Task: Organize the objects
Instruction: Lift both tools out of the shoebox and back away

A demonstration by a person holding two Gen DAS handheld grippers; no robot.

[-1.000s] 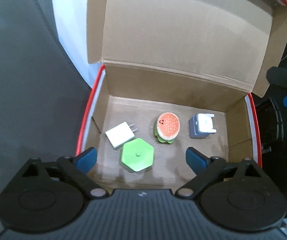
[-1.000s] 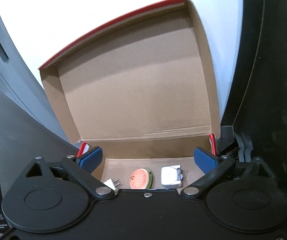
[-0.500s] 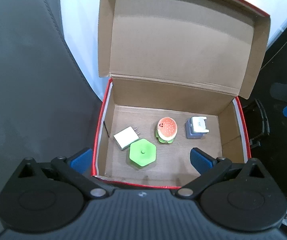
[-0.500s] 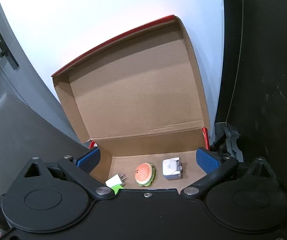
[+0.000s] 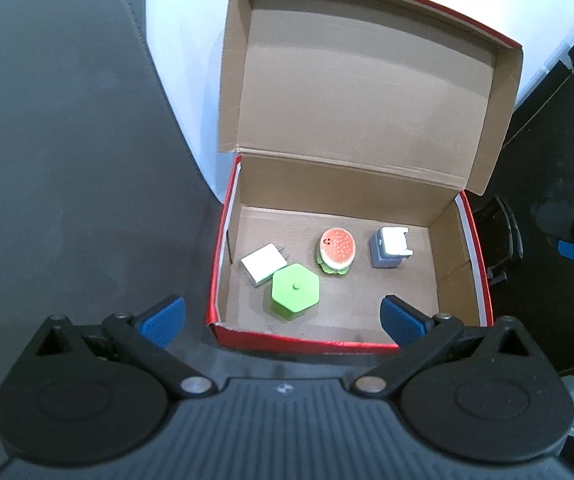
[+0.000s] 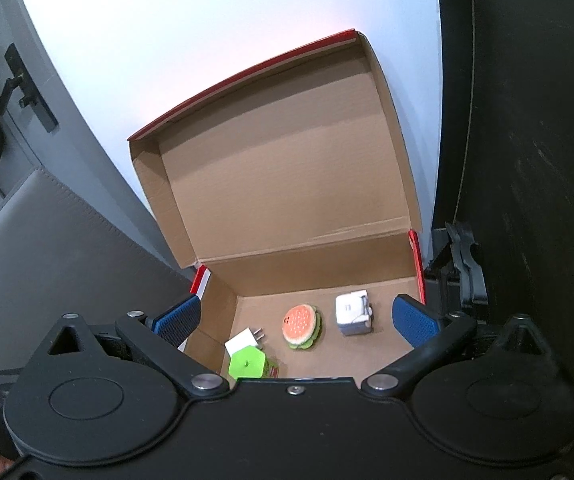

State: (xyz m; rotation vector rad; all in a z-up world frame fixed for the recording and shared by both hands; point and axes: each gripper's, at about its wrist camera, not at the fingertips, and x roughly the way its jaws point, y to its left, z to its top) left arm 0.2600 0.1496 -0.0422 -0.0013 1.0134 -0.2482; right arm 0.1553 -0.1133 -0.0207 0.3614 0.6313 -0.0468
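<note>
Red cardboard box (image 5: 307, 338), lid up, four items inside; both grippers spread wide, holding nothing.
Left gripper (image 5: 283, 322) view alone shows the right gripper (image 6: 295, 324) beside the box; one white charger (image 5: 263, 263), green hexagonal container (image 5: 295, 287), burger toy (image 5: 337, 250), grey-white block (image 5: 390, 247).

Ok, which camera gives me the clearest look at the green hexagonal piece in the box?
The left wrist view: the green hexagonal piece shows whole from above, its top and small center knob clear, next to the white charger. In the right wrist view the gripper body hides its lower part, leaving only the top and a red-labelled side.
</note>
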